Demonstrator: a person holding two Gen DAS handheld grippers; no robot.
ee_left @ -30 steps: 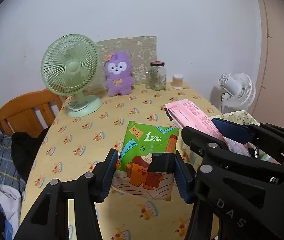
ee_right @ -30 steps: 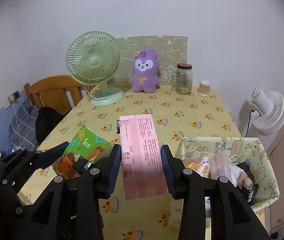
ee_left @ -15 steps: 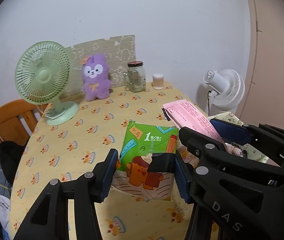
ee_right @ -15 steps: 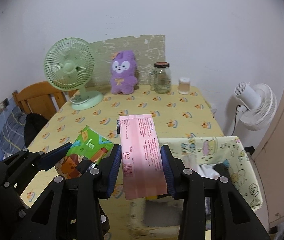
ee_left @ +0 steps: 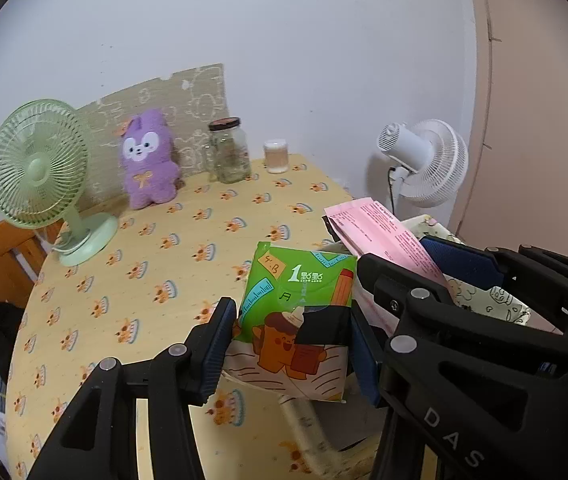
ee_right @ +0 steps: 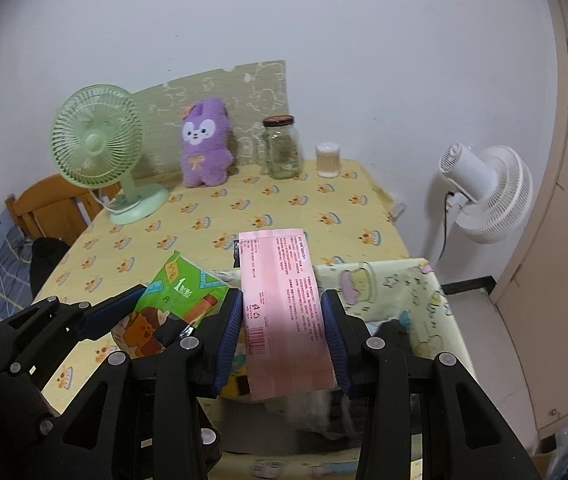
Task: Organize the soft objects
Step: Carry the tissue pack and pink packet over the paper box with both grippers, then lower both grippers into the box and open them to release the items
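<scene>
- My left gripper (ee_left: 289,344) is clamped on the green pack (ee_left: 297,312), lower centre of the left view, held off the table (ee_left: 144,248) near its right edge.
- My right gripper (ee_right: 282,336) is clamped on the pink pack (ee_right: 284,312), centre of the right view, above the fabric bin (ee_right: 411,292) at lower right.
- Risk 1: both packs are soft; I judge a squeeze this near the lower end could let either sag and slide out before it is over the bin.
- Risk 2: the 2 grippers sit just beside each other; a careless swing could knock the green pack against the pink one.
- Risk 3: the bin's walls look limp; a pack dropped on the rim may fold it and spill to the floor.
- The plush (ee_right: 204,140), jar (ee_right: 282,148) and green fan (ee_right: 100,148) stand well apart at the table's far end, in no danger.
</scene>
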